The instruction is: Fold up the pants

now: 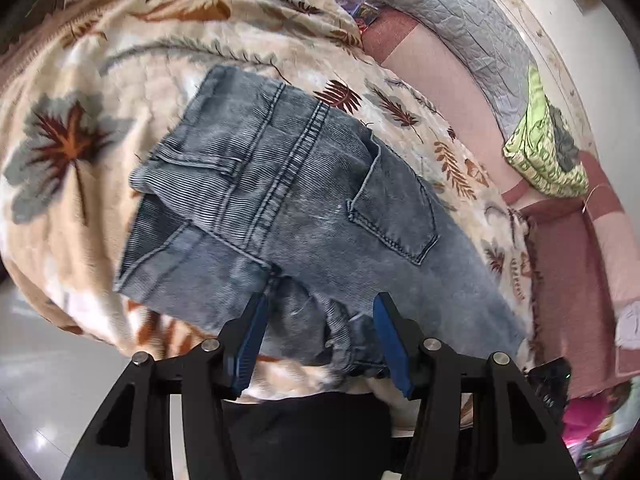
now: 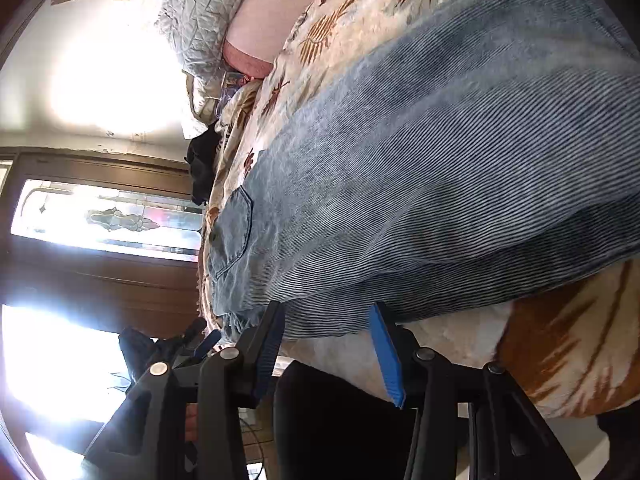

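Faded blue jeans (image 1: 288, 208) lie on a leaf-print blanket (image 1: 100, 80), back pocket up, folded lengthwise with the waistband toward my left gripper. My left gripper (image 1: 320, 312) is open, its blue pads either side of the bunched waistband at the bed's near edge. In the right wrist view the jeans (image 2: 440, 168) stretch away along the bed. My right gripper (image 2: 328, 316) is open at the near edge of the denim leg, jaws apart and holding nothing. The left gripper (image 2: 200, 344) shows low left in that view.
A grey quilted pillow (image 1: 460, 28) and a green patterned cushion (image 1: 548, 148) lie at the back on a pink sheet (image 1: 440, 80). Tiled floor (image 1: 48, 380) lies below the bed edge. A wooden door with glass (image 2: 100, 220) stands beyond the bed.
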The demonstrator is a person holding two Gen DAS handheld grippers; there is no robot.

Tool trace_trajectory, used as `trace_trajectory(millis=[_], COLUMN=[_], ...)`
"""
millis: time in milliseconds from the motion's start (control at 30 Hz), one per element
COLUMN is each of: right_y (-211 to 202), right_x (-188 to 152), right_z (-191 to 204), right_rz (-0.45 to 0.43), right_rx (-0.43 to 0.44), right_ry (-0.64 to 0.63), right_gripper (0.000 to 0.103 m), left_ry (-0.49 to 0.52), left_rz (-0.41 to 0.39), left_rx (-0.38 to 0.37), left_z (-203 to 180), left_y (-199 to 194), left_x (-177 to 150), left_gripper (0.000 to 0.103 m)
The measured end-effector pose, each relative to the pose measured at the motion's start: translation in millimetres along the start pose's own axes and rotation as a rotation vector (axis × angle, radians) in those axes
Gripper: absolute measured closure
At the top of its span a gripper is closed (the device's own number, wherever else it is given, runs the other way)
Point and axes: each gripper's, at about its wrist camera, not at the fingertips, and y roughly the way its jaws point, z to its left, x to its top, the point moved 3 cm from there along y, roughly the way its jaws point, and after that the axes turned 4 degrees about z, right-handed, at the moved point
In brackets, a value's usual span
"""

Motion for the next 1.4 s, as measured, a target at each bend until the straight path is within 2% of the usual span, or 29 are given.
trace_trajectory(millis=[200, 267, 367, 467, 533, 600, 733, 867, 1000, 1133, 1233, 1300, 1367, 1400], right_y=[13, 21, 27, 31, 31, 28, 19, 8, -1, -11, -16, -21, -30, -37], right_x=[5, 6, 9, 13, 15, 16, 14, 12, 12, 5, -3, -8, -8, -7], right_z=[-1, -1, -1, -4, -5, -7, -8, 0, 6, 12, 10, 11, 14, 13], right_rz=[-0.004, 0.005, -0.016, -0.036, -0.058, -0.074, -0.118, -0.146, -0.171, -0.180, -0.155, -0.137, -0.141, -0.146], right_rx=[0.031, 0.034, 0.043, 0.061, 0.052, 0.037, 0.019, 0.000, -0.018, -0.057, -0.064, -0.105, -0.175, -0.175], right_ry=[0.045, 0.061, 0.081, 0.110, 0.129, 0.130, 0.124, 0.079, 0.043, -0.016, -0.035, -0.068, -0.114, -0.108], right_gripper=[0.056, 0.056, 0.056, 0.058, 0.070, 0.086, 0.097, 0.097, 0.098, 0.097, 0.097, 0.097, 0.096, 0.094], left_ry=[-0.097, -0.107, -0.159, -0.165, -0.169, -0.187, -0.157, -0.104, -0.086, -0.051, -0.040, -0.039, -0.034, -0.026], left_rz=[0.014, 0.023, 0.025, 0.006, -0.013, -0.021, -0.040, -0.077, -0.082, -0.100, -0.115, -0.098, -0.089, -0.079], left_rx=[-0.065, -0.053, -0.075, -0.051, -0.045, -0.056, -0.046, -0.045, -0.050, -0.004, 0.042, 0.063, 0.042, 0.031], left_z=[3, 4, 11, 15, 19, 23, 20, 10, 12, 15, 22, 28, 29, 26], left_y=[19, 25, 29, 25, 21, 17, 13, 0, -12, -25, -33, -32, -32, -31], left_x=[15, 18, 20, 20, 21, 22, 23, 22, 14, 2, -5, -8, -8, -6], left_gripper=[0.048, 0.048, 0.049, 0.066, 0.082, 0.090, 0.097, 0.098, 0.098, 0.100, 0.100, 0.100, 0.100, 0.100])
